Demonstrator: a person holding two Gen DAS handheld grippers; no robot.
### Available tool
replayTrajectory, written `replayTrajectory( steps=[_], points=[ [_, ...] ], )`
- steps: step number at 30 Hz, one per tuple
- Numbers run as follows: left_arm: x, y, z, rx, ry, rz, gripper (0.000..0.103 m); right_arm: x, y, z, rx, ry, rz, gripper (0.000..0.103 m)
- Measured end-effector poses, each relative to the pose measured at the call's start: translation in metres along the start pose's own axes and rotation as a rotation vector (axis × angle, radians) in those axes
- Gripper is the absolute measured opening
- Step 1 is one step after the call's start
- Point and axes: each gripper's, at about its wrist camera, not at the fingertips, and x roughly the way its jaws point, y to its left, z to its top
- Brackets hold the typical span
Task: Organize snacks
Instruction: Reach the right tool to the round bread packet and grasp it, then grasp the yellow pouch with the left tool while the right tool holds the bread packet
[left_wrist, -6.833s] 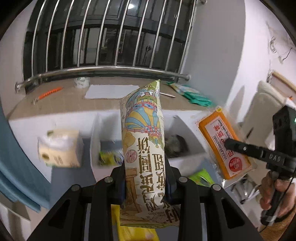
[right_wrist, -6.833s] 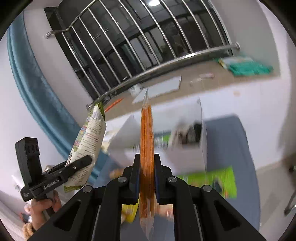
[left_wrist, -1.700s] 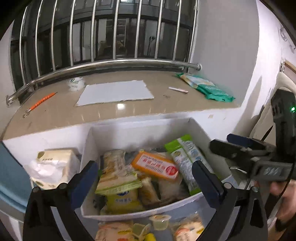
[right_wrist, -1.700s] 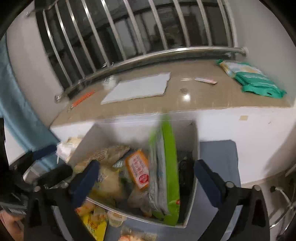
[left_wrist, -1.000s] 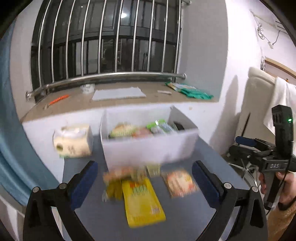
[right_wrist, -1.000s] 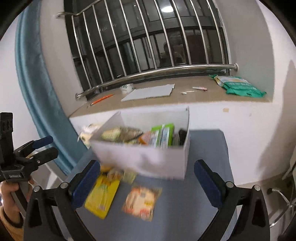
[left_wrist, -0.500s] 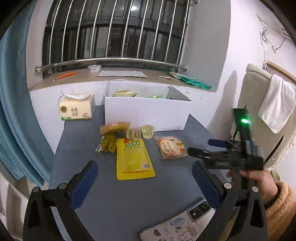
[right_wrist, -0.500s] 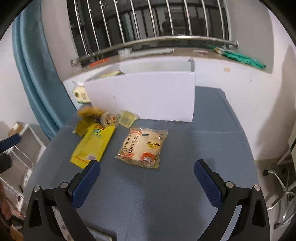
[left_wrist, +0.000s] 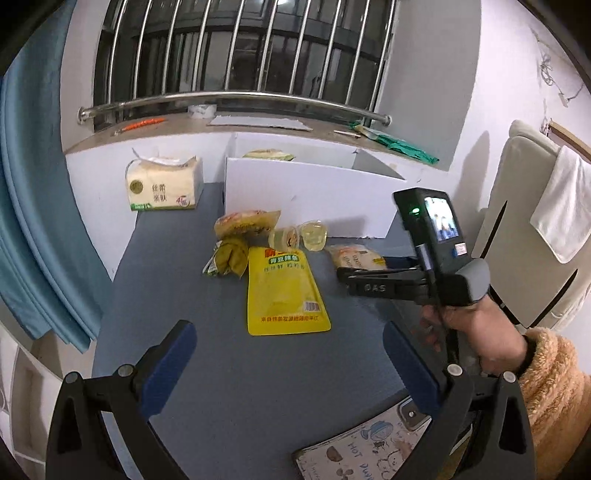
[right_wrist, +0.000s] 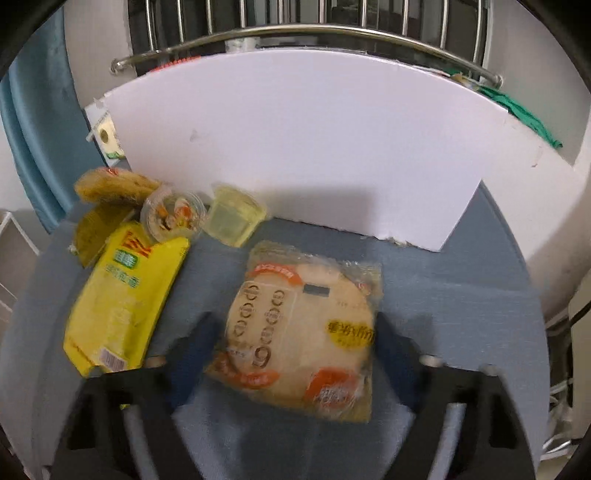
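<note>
The right tongs (right_wrist: 295, 354) (spread wide) straddled the bread packet (right_wrist: 301, 341); the left tongs (left_wrist: 288, 365) hung spread above the counter (left_wrist: 229, 387).

1. My right gripper (right_wrist: 295, 354) has its jaws spread wide, straddling the clear-wrapped round pastry packet (right_wrist: 301, 332) with blue mat bare either side.
2. The tall white foam-board box wall (right_wrist: 295, 147) blocks passage ahead.
3. The flat yellow pouch (right_wrist: 122, 295) and the clear jelly cup (right_wrist: 236, 218) crowd my left.
</note>
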Motion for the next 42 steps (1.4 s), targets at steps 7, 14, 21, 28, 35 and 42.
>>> replayTrajectory(
  steps=[7,14,21,28,35,42],
  points=[
    [0.022,-0.006,0.006,0.02,0.047,0.007,0.103,-0.019,-0.014,-0.009,0.026,-0.019,0.046,0.079],
    [0.067,-0.017,0.022,0.061,0.128,0.034,0.103,-0.067,-0.027,-0.023,0.05,-0.104,0.103,0.079],
    [0.129,-0.007,0.033,0.003,0.24,0.076,0.103,-0.118,-0.024,-0.047,0.064,-0.182,0.155,0.079],
    [0.167,-0.006,0.034,0.007,0.286,0.149,0.102,-0.14,-0.032,-0.063,0.089,-0.203,0.174,0.079],
    [0.161,-0.006,0.036,0.054,0.269,0.084,0.054,-0.142,-0.037,-0.069,0.107,-0.204,0.187,0.079],
    [0.11,-0.001,0.035,0.023,0.19,-0.047,0.021,-0.141,-0.036,-0.071,0.118,-0.204,0.202,0.079]
  ],
)
